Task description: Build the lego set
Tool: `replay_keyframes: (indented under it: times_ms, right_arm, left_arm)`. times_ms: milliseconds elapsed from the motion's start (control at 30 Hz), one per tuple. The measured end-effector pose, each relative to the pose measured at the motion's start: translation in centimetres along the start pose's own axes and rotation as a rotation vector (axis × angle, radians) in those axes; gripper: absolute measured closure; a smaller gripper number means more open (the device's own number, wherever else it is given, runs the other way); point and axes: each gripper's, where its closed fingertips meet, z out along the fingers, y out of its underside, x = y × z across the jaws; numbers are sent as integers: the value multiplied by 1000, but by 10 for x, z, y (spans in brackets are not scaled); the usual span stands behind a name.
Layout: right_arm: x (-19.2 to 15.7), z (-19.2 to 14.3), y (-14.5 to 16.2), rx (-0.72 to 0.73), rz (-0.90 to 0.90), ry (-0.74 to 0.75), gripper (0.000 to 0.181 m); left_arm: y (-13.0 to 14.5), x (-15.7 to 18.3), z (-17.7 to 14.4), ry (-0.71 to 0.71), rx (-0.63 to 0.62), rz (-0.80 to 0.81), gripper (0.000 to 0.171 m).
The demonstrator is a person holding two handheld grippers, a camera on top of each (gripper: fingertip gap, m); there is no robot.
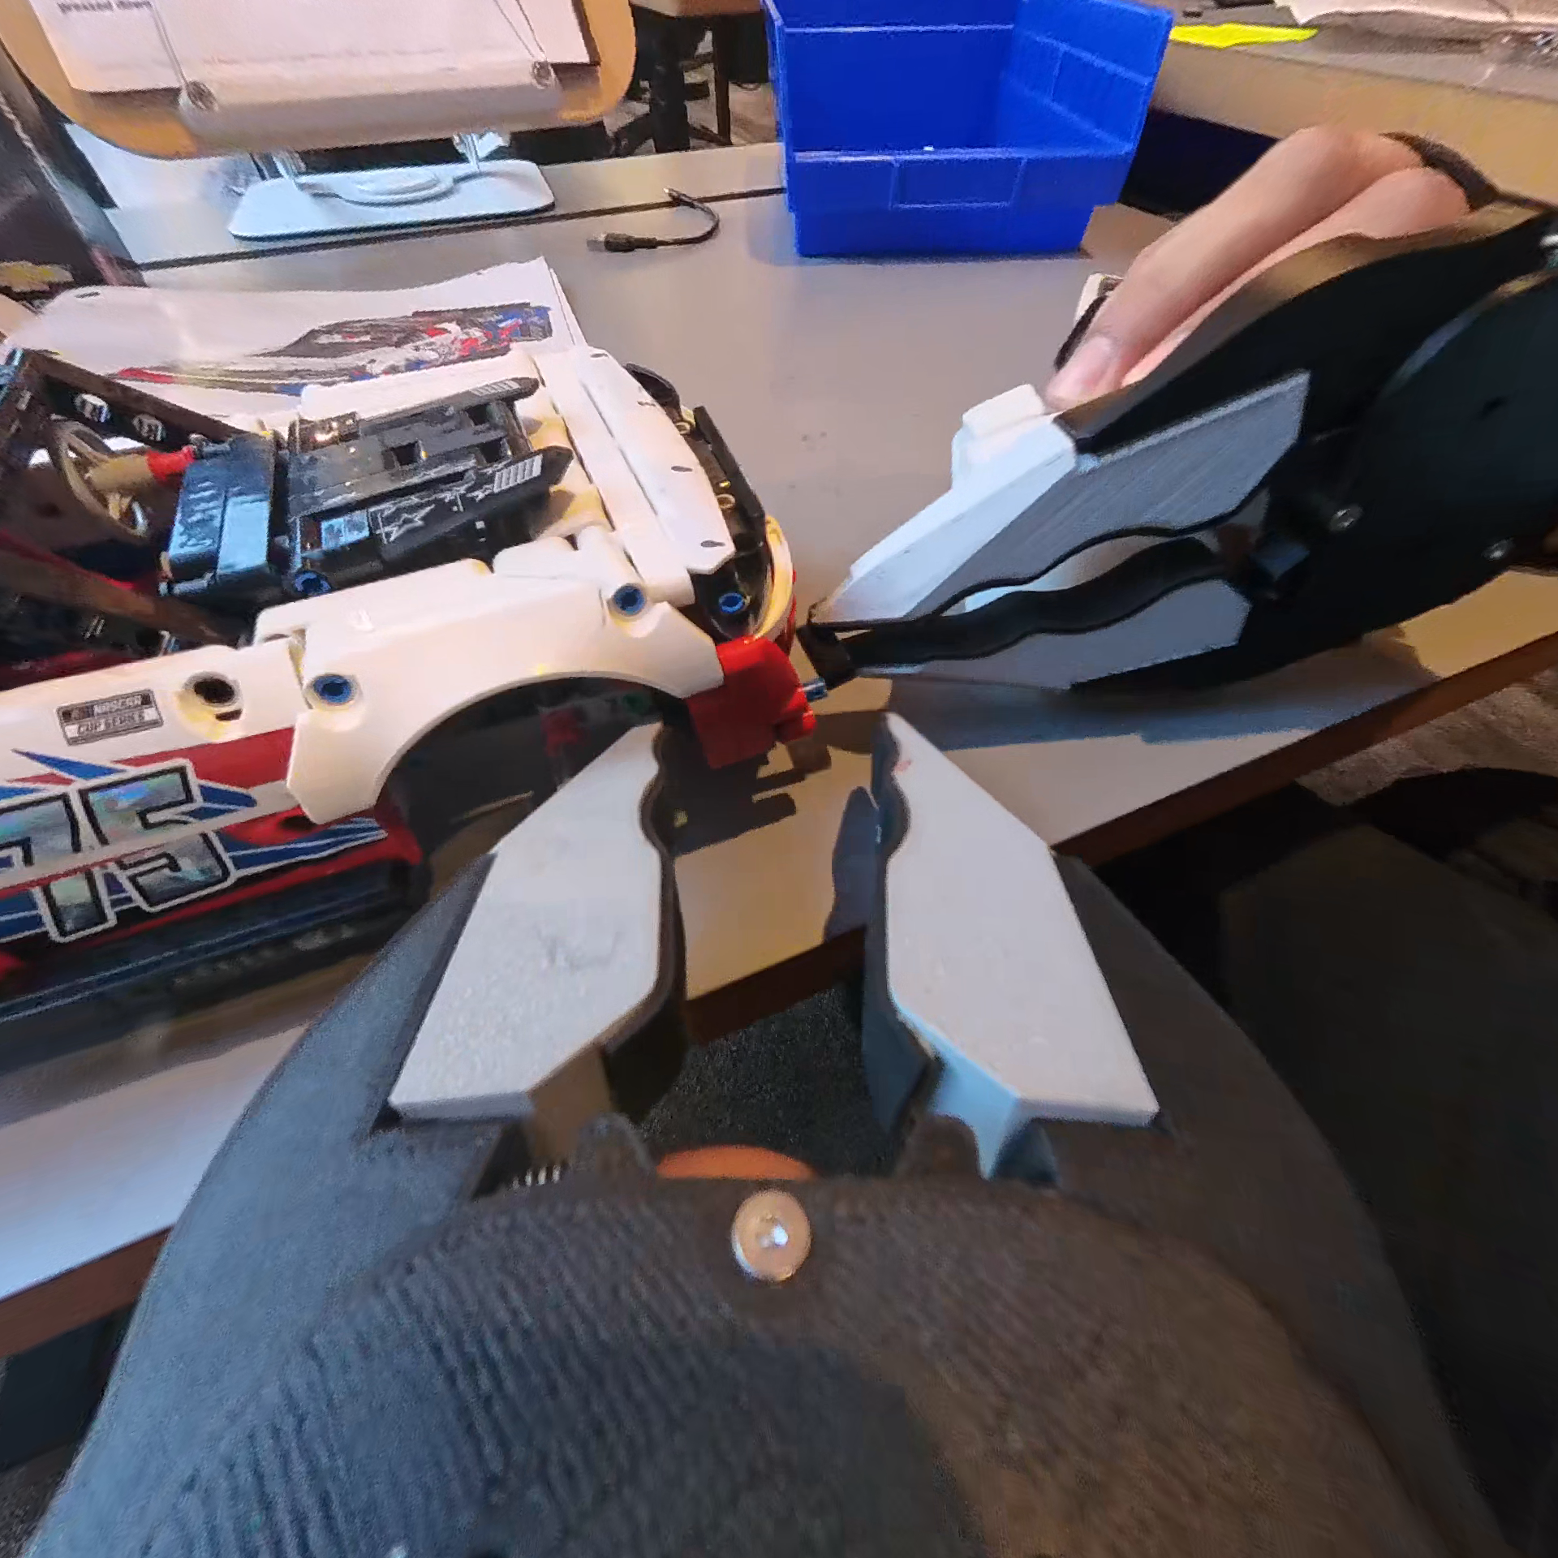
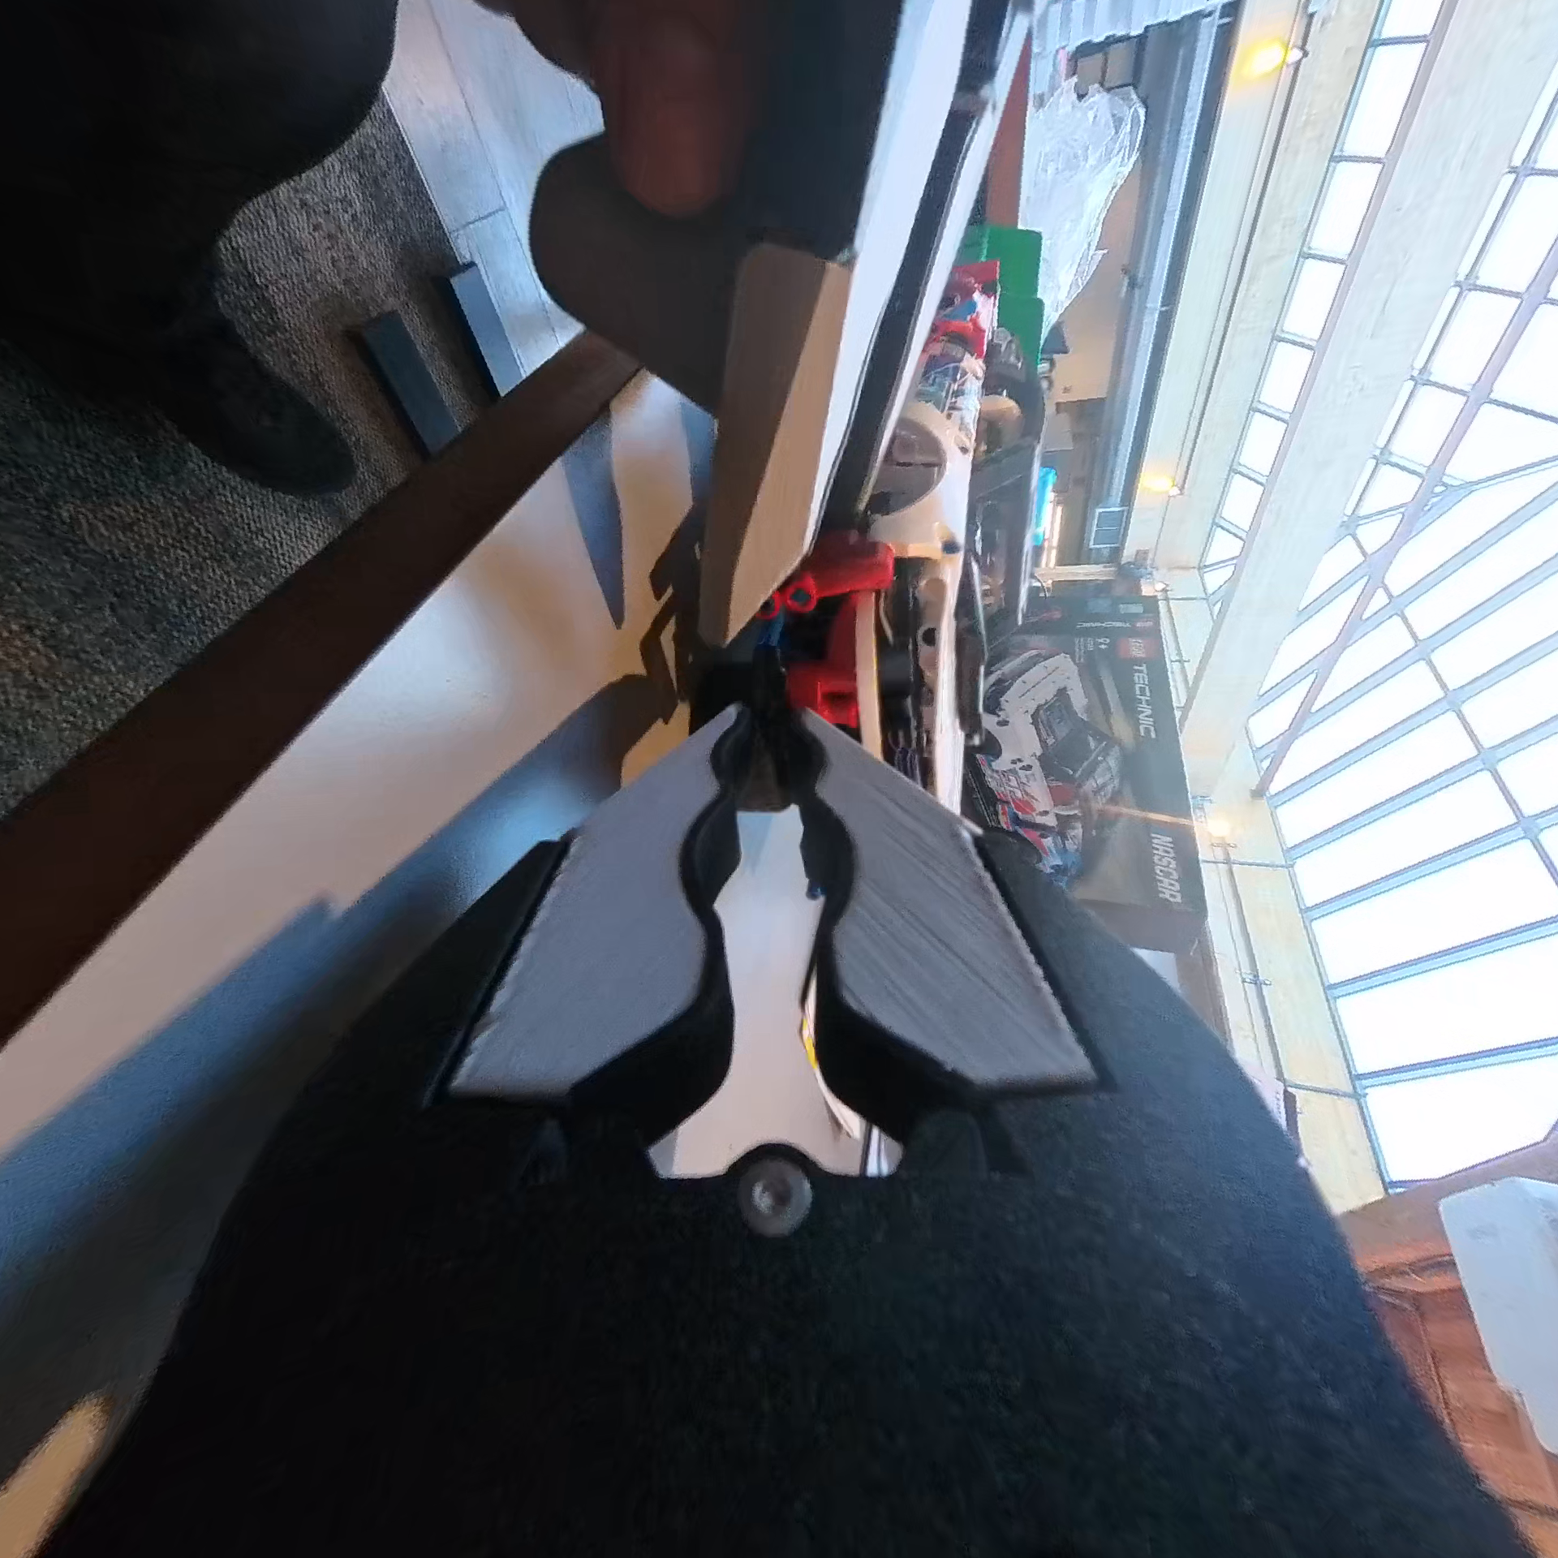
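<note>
Lego car [image 1: 354, 607] sits on the tabletop [image 1: 843, 396], side facing the left cam, and everything's happening at its red corner block [image 1: 746, 687], the end nearest the tabletop's edge. Right hand-held gripper [image 1: 822, 653] comes in level w/ that block from the side away from the car, fingers pinched together on a small black piece [image 2: 763, 674], tip almost touching the red block. A short blue pin [image 1: 816, 690] pokes out of the block right there, so my read: the black piece is being lined up to push onto that pin. Gripping it at the very tip makes sense, leaves the piece's end free to seat. A person's hand [image 1: 1214, 287] wraps the right tool from behind. Left hand-held gripper [image 1: 763, 792] sits just below & in front of the red block, jaws apart, nothing between them; likely parked close to brace the car if the push shoves it sideways, but that's a guess. Can't tell if the black piece is actually touching the pin yet, too dark in the right cam. Beyond the car from the block: instruction sheet [image 1: 337, 329], blue bin [image 1: 953, 118] farther back, set's box [image 2: 1087, 717] past the car's far end.
</note>
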Motion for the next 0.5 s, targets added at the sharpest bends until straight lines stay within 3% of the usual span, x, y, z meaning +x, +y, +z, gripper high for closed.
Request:
replay_keyframes:
  times_ms: [500]
  right_arm:
    - [-1, 4, -1, -15, -27, 9, 176]
  left_arm:
    - [-2, 1, 2, 40, -6, 14, 129]
